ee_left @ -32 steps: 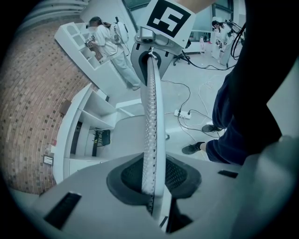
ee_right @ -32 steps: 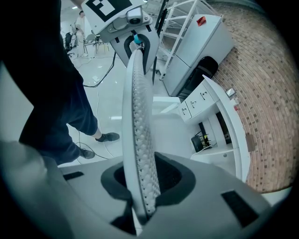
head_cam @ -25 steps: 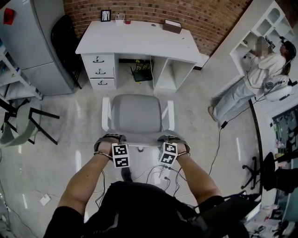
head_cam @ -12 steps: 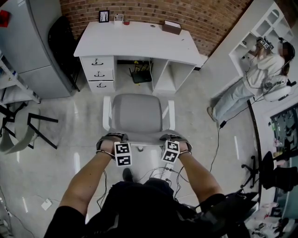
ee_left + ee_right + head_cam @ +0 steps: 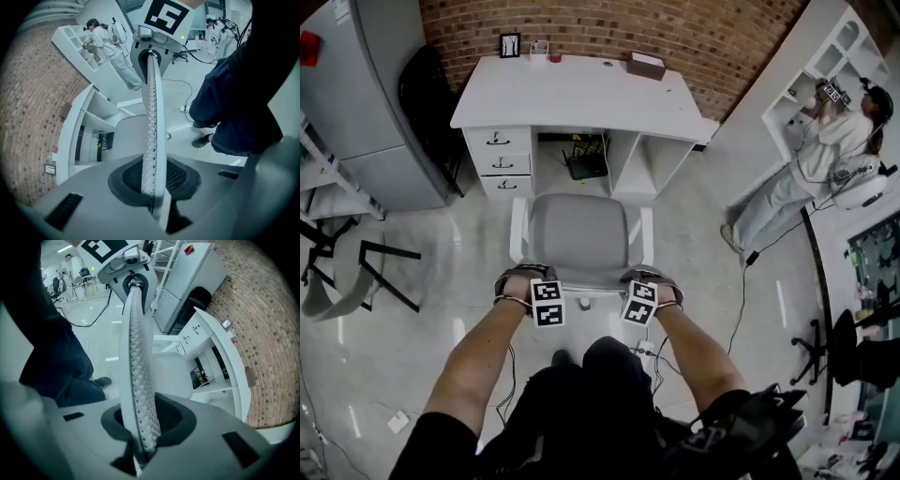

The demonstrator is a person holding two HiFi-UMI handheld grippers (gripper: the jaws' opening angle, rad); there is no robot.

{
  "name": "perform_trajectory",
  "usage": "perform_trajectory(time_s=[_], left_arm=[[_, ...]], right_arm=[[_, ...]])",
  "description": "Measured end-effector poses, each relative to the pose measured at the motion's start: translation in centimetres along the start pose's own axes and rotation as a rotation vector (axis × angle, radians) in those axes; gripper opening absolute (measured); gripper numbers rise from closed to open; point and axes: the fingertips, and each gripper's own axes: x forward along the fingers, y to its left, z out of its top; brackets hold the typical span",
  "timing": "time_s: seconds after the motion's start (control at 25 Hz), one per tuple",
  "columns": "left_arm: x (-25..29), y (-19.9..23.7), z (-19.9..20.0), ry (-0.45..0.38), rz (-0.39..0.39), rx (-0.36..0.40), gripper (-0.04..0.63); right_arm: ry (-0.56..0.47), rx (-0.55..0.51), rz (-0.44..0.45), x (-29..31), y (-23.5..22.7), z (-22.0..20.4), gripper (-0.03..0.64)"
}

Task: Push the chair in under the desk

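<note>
Two grippers are closed on the backrest (image 5: 151, 122) of the chair (image 5: 578, 232), the left gripper (image 5: 523, 278) at seven o'clock of the seat, the right gripper (image 5: 650, 279) at five, the counter (image 5: 581, 94) at twelve.

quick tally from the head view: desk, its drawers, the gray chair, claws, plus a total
white desk: 1
desk drawers: 3
gray chair: 1
left claw and right claw: 2
total: 7

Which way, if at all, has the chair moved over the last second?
Yes, forward, toward the white desk: the chair now reaches the foot of the drawer unit, where floor showed between them earlier.
</note>
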Motion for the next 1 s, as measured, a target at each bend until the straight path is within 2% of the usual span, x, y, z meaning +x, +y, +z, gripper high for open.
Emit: perform_trajectory(time_s=[1.0], left_arm=[[3.4, 9.9, -1.1, 0.085, -0.002, -0.067, 0.061]], right_arm=[[-0.027, -0.063, 0.016, 3.2, -10.4, 0.8, 0.066]])
